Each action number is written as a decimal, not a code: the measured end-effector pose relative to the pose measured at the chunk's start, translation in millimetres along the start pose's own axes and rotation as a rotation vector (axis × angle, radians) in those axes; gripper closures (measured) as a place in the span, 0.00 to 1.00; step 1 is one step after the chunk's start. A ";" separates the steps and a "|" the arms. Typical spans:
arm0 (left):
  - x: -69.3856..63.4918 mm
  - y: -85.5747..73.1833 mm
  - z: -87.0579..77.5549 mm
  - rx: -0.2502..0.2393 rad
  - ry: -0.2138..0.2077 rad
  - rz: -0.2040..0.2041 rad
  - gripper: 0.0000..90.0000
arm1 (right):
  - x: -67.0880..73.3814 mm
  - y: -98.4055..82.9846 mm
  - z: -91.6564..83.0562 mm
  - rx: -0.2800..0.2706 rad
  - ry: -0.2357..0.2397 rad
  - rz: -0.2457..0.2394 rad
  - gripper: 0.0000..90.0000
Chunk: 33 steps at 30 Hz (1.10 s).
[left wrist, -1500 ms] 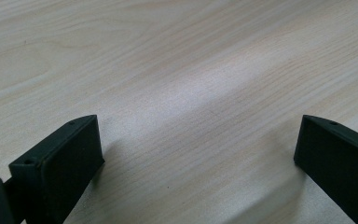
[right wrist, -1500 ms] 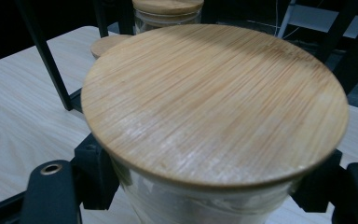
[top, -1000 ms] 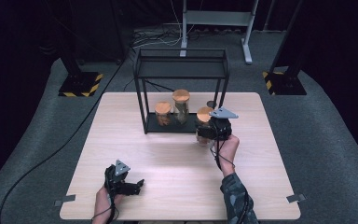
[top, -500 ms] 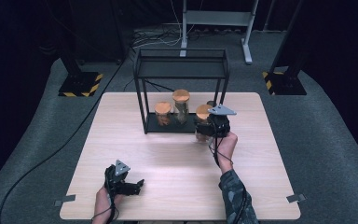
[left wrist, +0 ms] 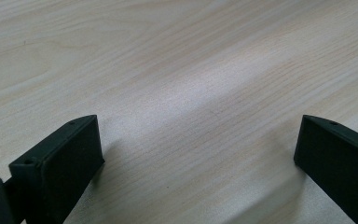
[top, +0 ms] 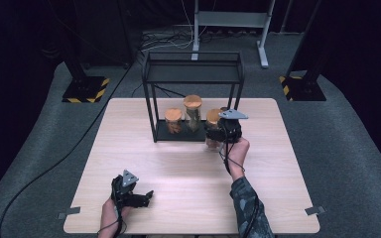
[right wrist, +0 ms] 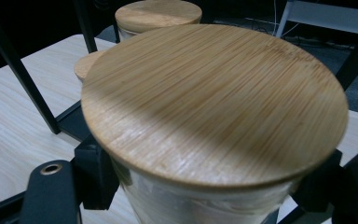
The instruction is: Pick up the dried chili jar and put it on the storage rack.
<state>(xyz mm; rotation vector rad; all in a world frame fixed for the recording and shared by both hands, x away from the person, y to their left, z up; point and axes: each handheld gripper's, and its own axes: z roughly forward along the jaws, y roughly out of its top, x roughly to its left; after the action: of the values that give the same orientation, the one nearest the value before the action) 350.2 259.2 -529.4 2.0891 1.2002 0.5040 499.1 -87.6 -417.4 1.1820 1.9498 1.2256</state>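
Meanwhile, little is changed since a second ago: the jar (top: 212,130) is kept clamped by the right gripper (top: 217,135) at the rack's (top: 193,82) right front corner, edged slightly inward. Left gripper (top: 138,197) is rested near the table (top: 278,198) edge, jaws apart, empty. Placement is judged nearly finished.

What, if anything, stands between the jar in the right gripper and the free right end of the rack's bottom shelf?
Nothing visible does. The jar sits clamped in the right gripper at the rack's open front right; the two other jars stand farther left.
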 end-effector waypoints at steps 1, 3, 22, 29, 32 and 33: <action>0.0 0.0 0.0 0.000 0.000 0.000 0.00 | -0.1 0.6 1.0 -0.003 0.001 -0.002 0.27; 0.1 0.0 0.0 0.000 0.000 0.000 0.00 | 0.4 1.5 2.1 0.000 0.002 -0.001 0.27; 0.1 0.0 0.0 0.001 -0.003 0.001 0.00 | 0.0 6.4 12.7 0.003 -0.009 0.009 0.27; -0.1 0.0 0.0 -0.001 -0.002 0.002 0.00 | -0.4 8.5 15.2 0.002 -0.012 0.010 0.27; -0.1 0.0 0.0 -0.001 -0.002 0.002 0.00 | -0.8 9.3 16.4 -0.002 -0.014 0.012 0.27; -0.1 0.0 0.0 -0.001 -0.002 0.002 0.00 | -0.9 9.6 16.8 -0.003 -0.014 0.013 0.27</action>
<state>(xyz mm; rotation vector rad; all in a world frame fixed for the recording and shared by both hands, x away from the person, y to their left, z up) 350.2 259.0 -529.4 2.0903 1.1964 0.5029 516.6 -79.3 -416.1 1.1998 1.9330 1.2233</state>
